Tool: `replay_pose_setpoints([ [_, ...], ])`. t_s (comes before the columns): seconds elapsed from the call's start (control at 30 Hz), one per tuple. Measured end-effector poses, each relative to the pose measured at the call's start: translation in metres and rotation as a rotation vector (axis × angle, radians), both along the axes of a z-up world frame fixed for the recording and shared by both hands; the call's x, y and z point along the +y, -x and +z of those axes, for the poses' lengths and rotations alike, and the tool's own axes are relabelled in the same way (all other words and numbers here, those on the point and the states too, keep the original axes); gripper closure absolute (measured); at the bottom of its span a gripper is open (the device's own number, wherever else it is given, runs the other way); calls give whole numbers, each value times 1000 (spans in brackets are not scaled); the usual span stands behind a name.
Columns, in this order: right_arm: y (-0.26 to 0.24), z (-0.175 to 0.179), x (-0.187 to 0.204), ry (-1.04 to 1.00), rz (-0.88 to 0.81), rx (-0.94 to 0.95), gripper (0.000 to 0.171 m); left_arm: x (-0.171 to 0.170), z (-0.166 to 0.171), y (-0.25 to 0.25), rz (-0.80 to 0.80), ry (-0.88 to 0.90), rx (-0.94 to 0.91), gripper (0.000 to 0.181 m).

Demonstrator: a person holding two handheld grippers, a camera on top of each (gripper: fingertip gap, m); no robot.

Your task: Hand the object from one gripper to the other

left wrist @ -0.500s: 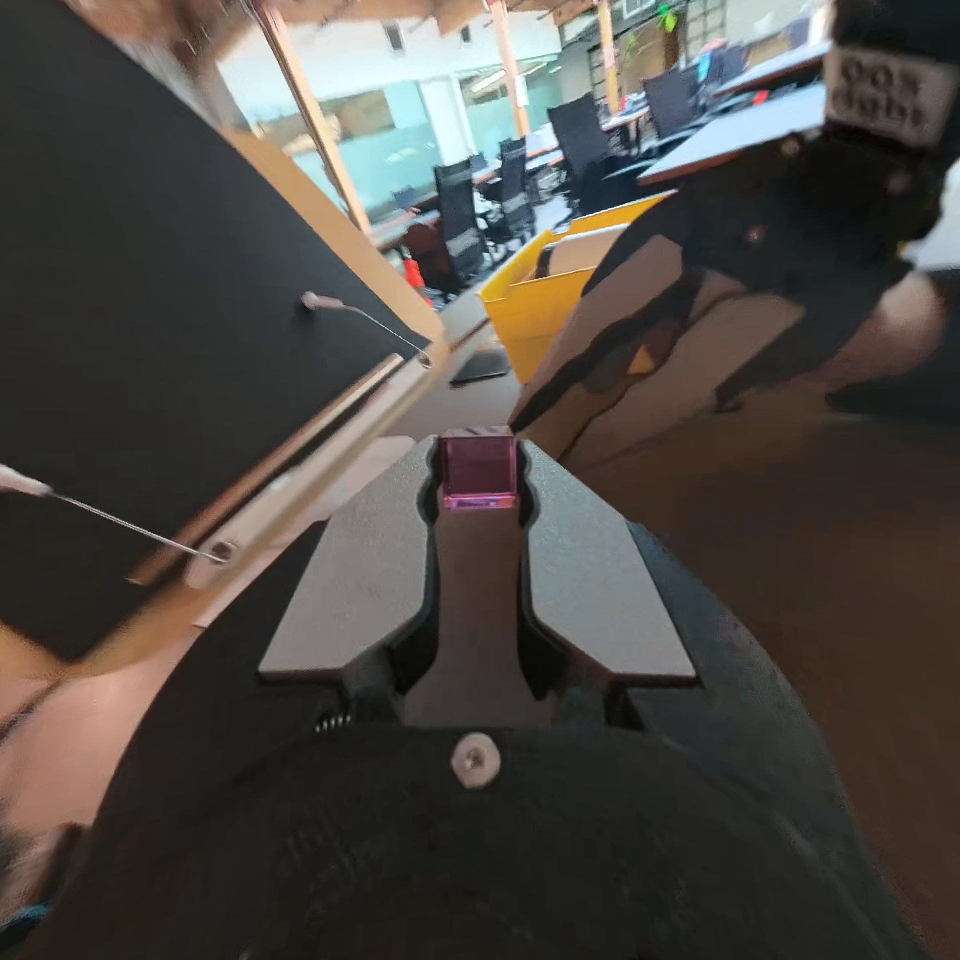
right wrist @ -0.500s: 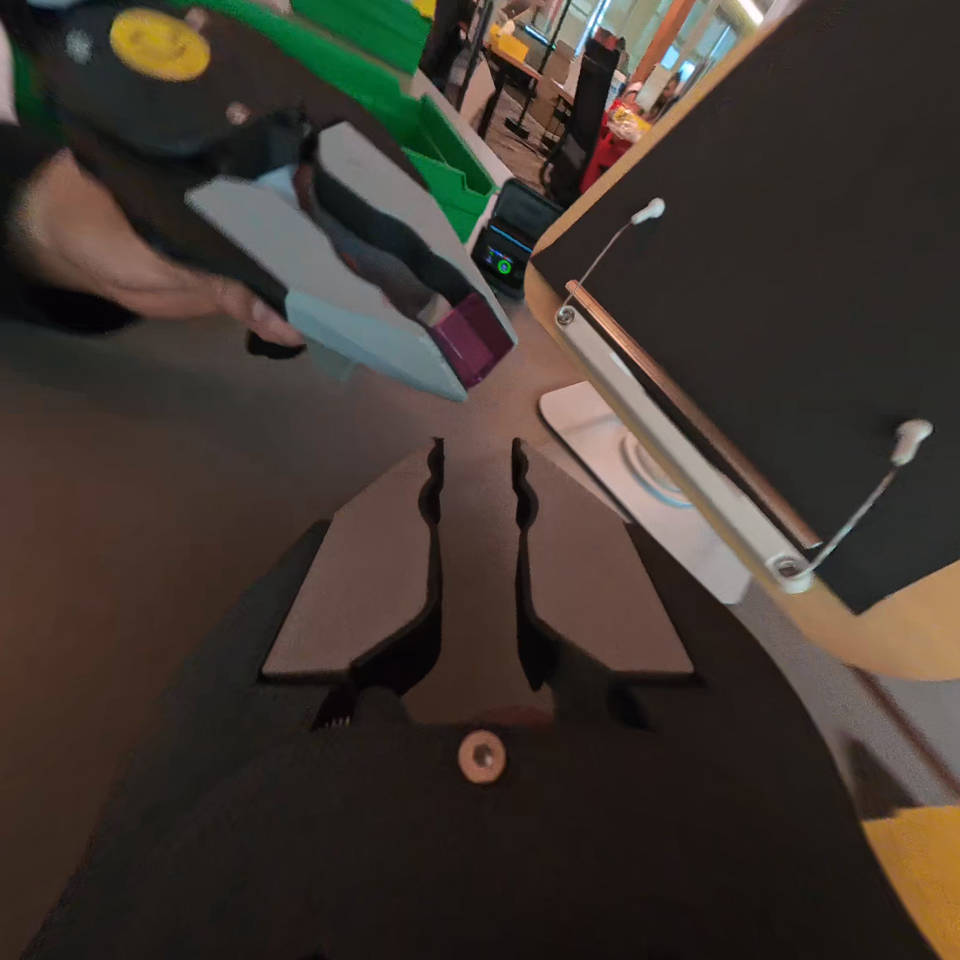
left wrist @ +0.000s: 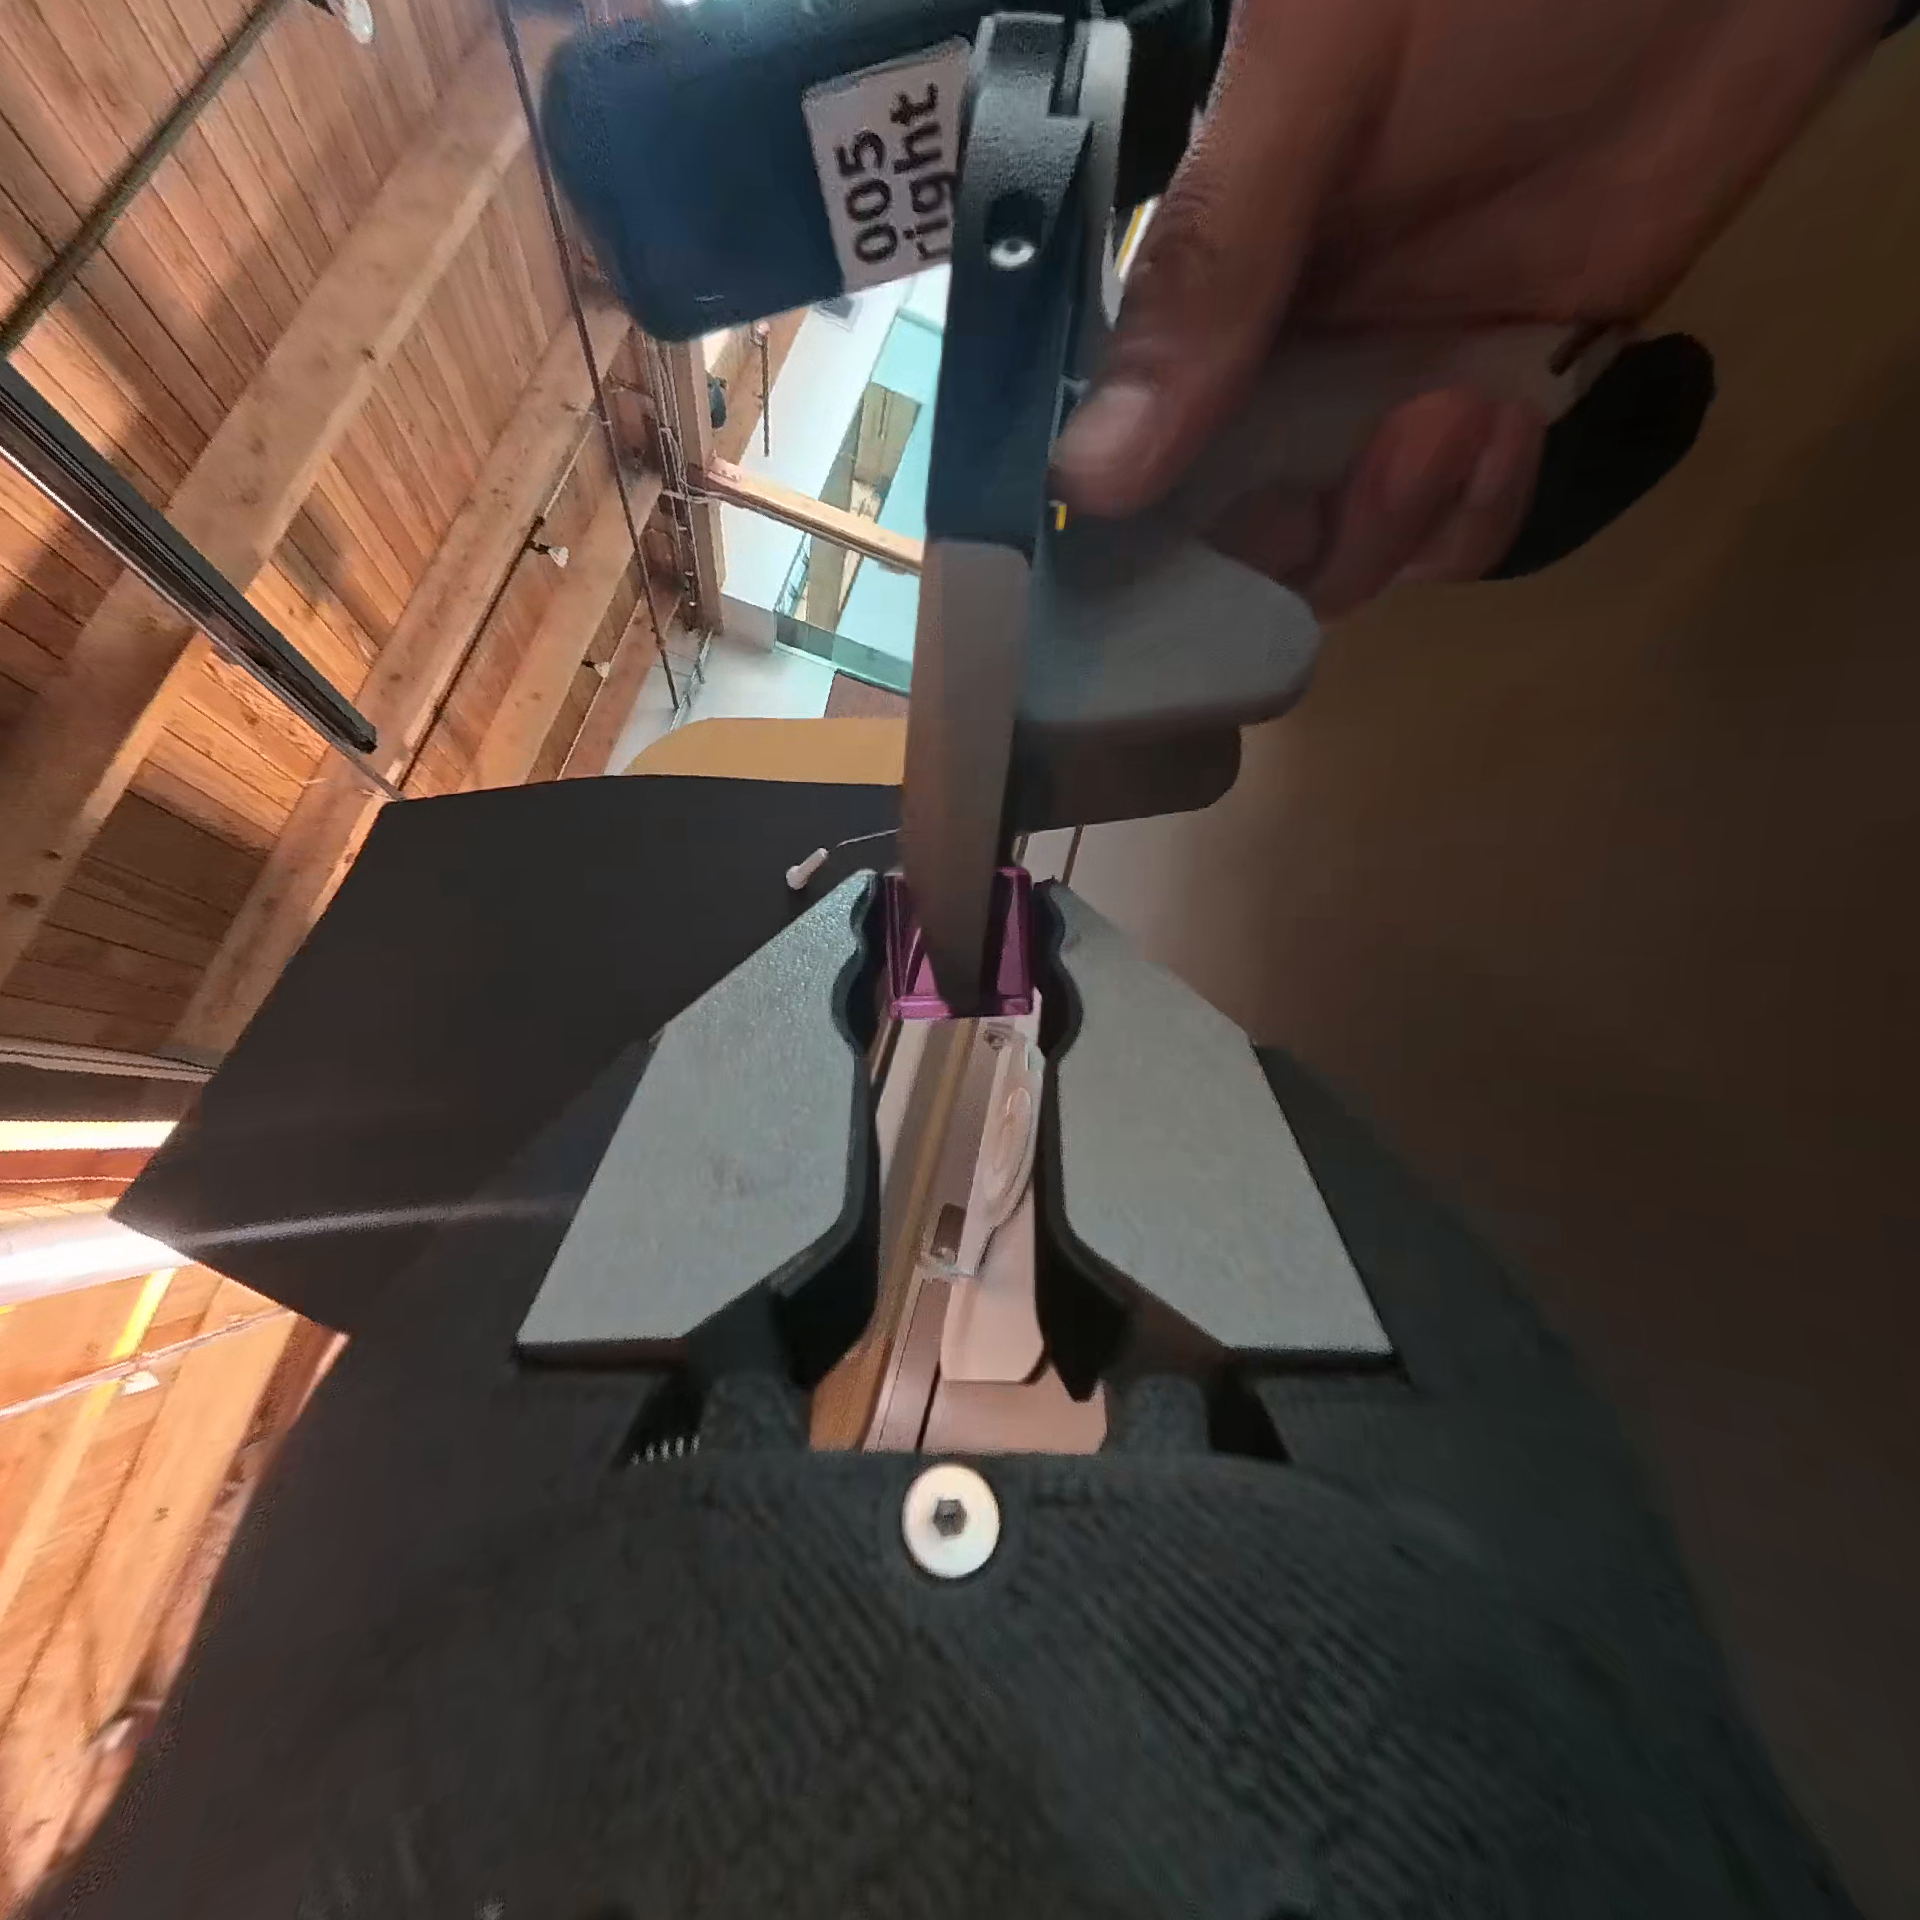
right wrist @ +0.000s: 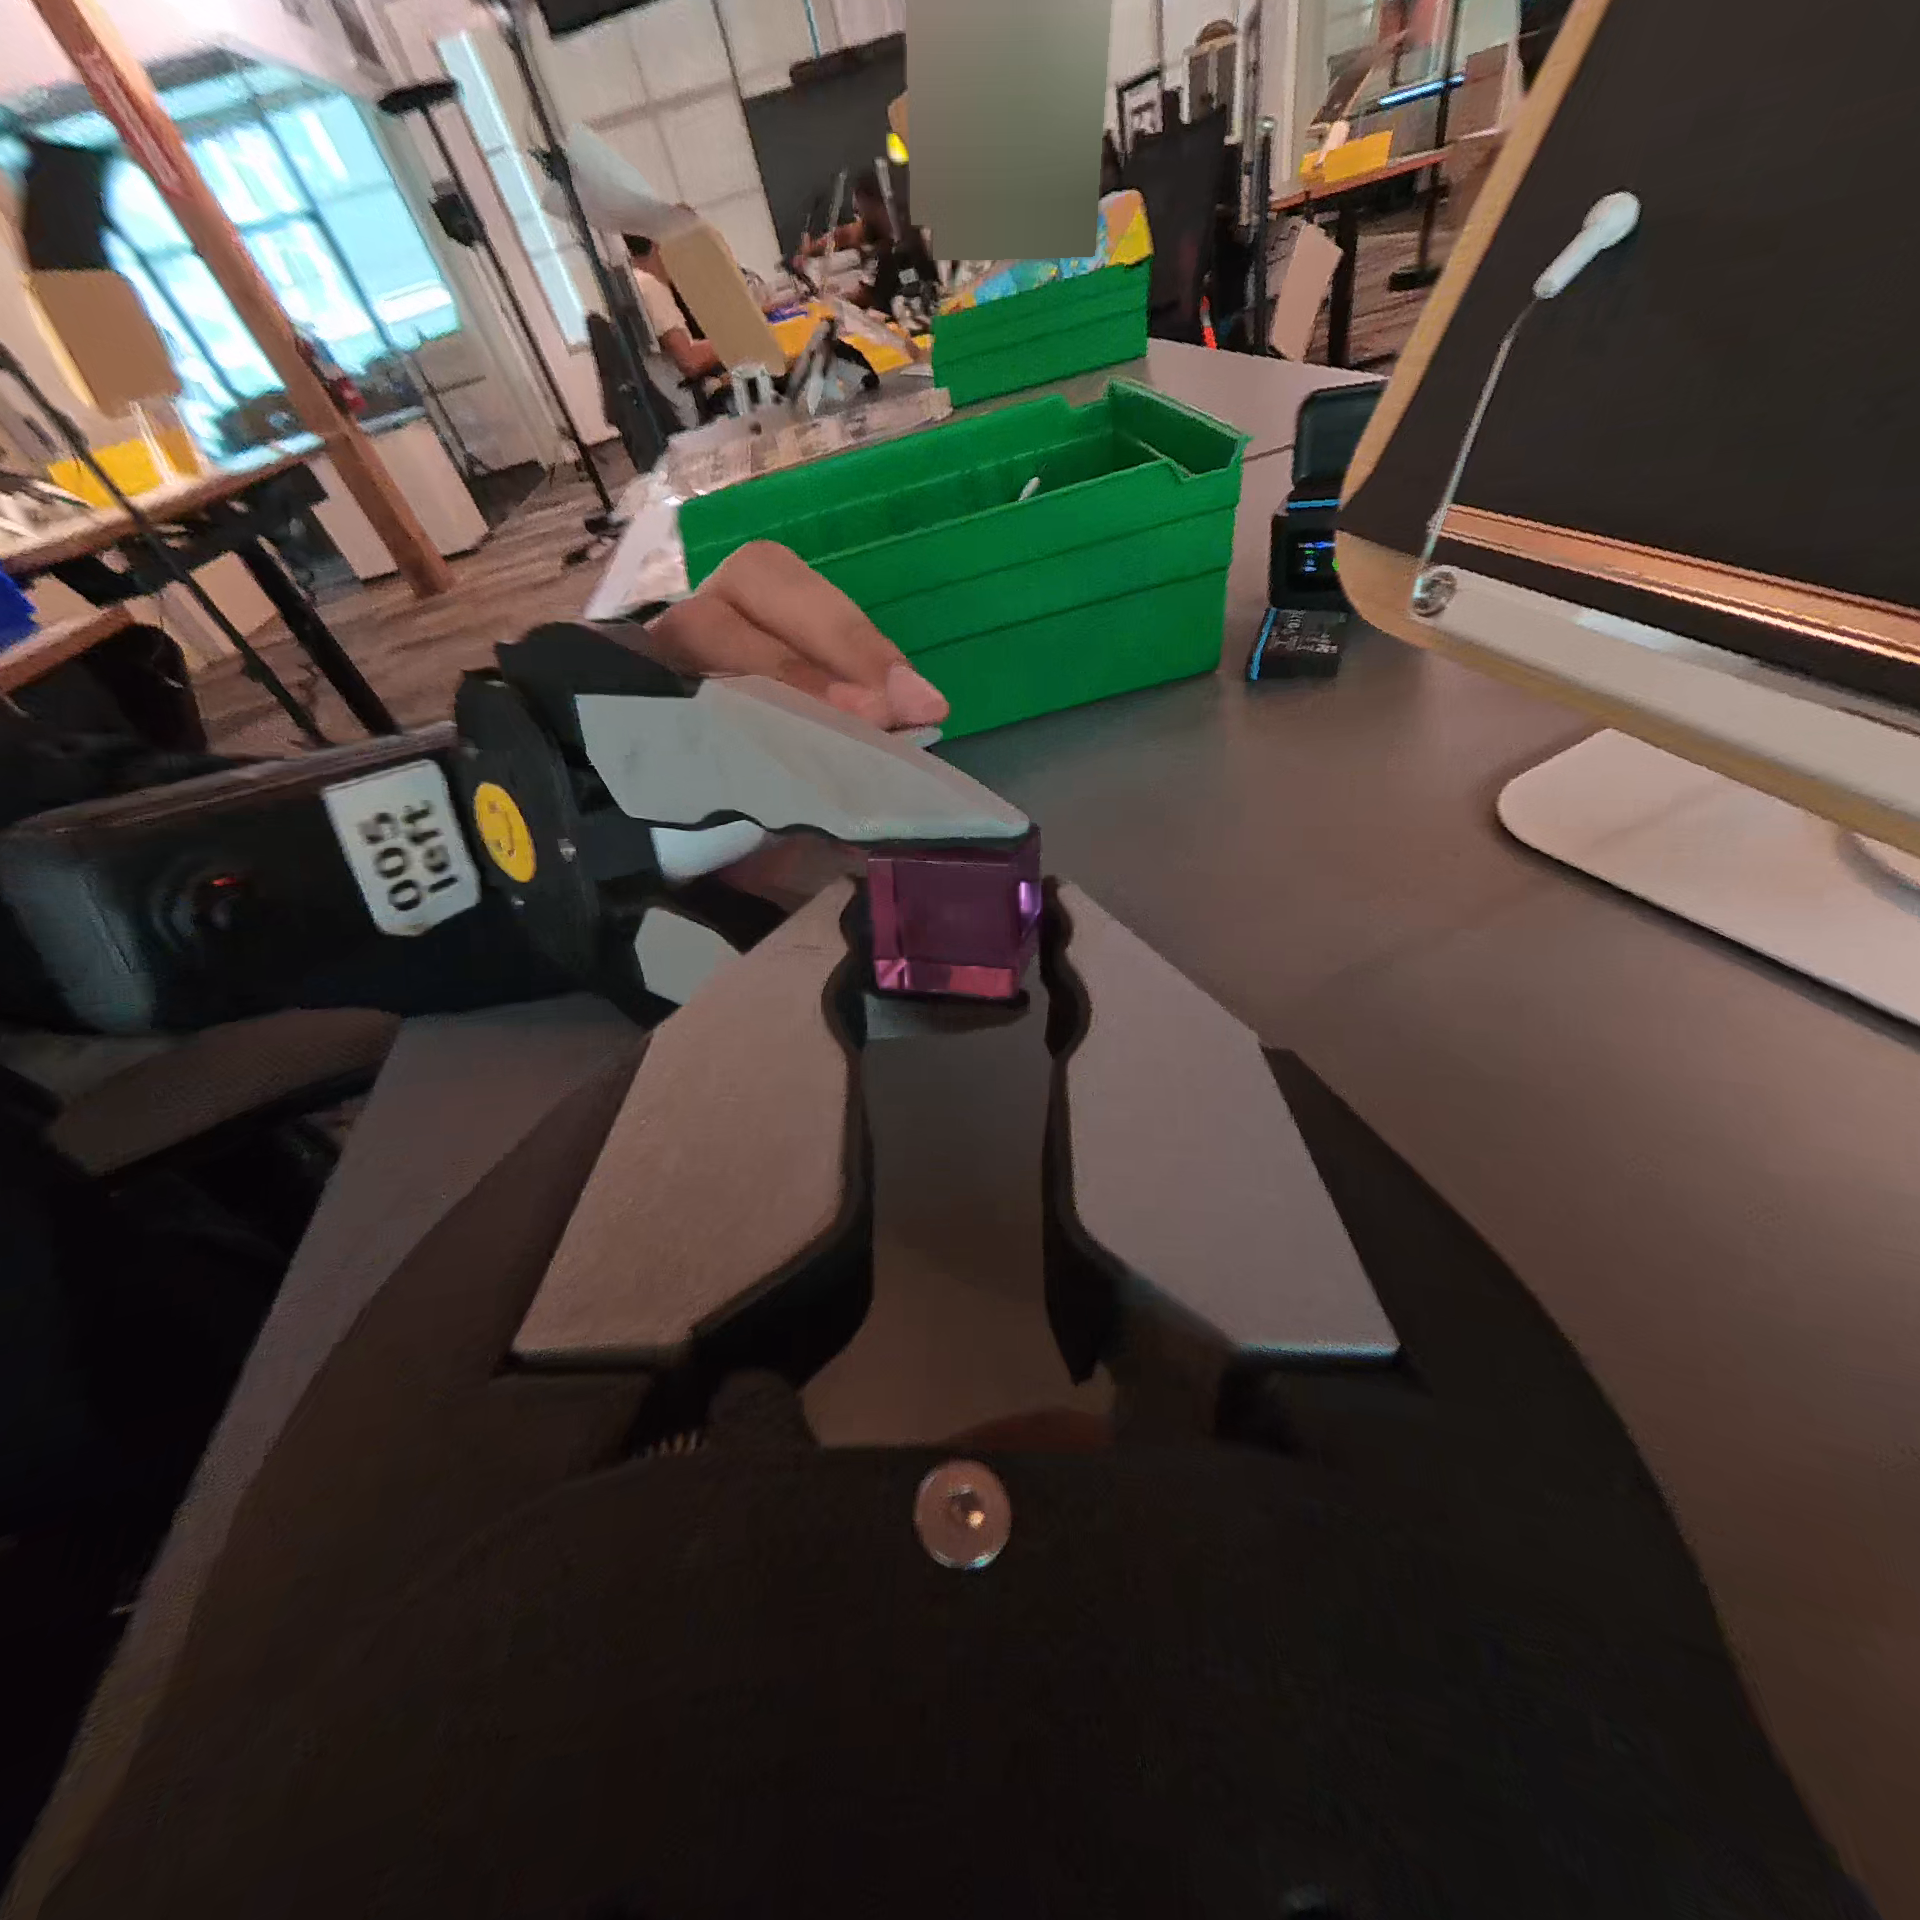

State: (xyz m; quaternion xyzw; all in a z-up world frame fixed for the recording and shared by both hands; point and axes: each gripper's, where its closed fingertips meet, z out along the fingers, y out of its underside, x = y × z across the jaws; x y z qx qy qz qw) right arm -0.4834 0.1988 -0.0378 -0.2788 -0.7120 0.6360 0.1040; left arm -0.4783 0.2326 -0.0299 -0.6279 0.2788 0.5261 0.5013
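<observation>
A small purple cube (right wrist: 951, 920) sits between both grippers above the grey table (right wrist: 1351, 987). My left gripper (left wrist: 958, 920) is shut on the cube (left wrist: 1010, 951) at its fingertips. In the right wrist view it reaches in from the left, one finger (right wrist: 810, 769) above the cube and one below. My right gripper (right wrist: 953, 914) has a fingertip against each side of the cube, crosswise to the left one. In the left wrist view one of its fingers (left wrist: 961, 748) comes down across the cube's front and the other is hidden.
Stacked green bins (right wrist: 987, 561) stand behind on the table. A black monitor (right wrist: 1714, 312) on a white base (right wrist: 1683, 831) is at the right, with a small black device (right wrist: 1304, 561) beside it. A hand (left wrist: 1455, 260) holds the right gripper. My left and right fingertips are right by each other.
The two grippers have come together. The left one rolled onto its side with the cube, and the right one, empty and apart before, now brackets the cube.
</observation>
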Motion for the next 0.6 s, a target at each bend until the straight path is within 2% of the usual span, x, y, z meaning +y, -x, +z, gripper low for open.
replay_pose_setpoints([
  [0.13, 9, -7, 7, -139, -98, 62, 144, 4, -6, 8, 33, 9, 8, 156],
  [0.23, 21, -2, 27, -302, -252, 216, 145, 2, -8, 19, 89, 3, -82, 157],
  [0.3, 25, 4, 41, -456, -351, 362, 145, -1, -6, 21, 65, -30, -215, 159],
  [0.43, 29, 14, 59, -765, -487, 623, 145, -7, -4, 25, -15, -100, -603, 156],
  [0.5, 27, 11, 55, -871, -467, 704, 145, -6, -5, 23, -77, -109, -825, 155],
  [0.6, 23, 3, 39, -956, -412, 796, 145, -2, -4, 8, -222, -119, -1079, 142],
])
